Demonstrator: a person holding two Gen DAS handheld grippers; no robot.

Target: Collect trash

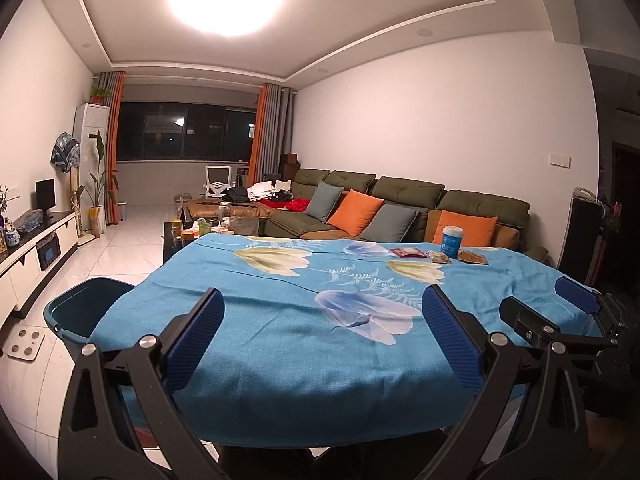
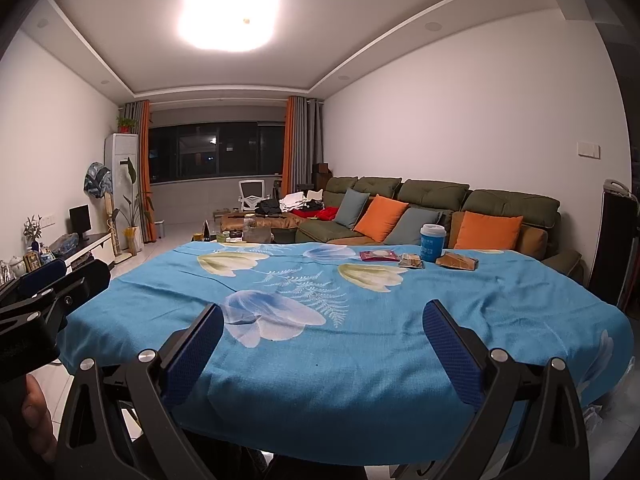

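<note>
Trash waits at your counter's (image 1: 280, 340) far right edge: blue paper cup (image 2: 432, 242), three snack wrappers (image 2: 379, 255). Both hand-held grippers (image 1: 322, 334) (image 2: 322, 346) hover wide and empty; reach first, teal bin (image 1: 76, 308) left.

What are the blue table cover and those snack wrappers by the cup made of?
Table cover: woven cloth, seemingly; matte, creased, draping over the edge. Snack wrappers: likely thin plastic film, glossy. Cup: maybe plastic or coated paper; hard to tell.
</note>
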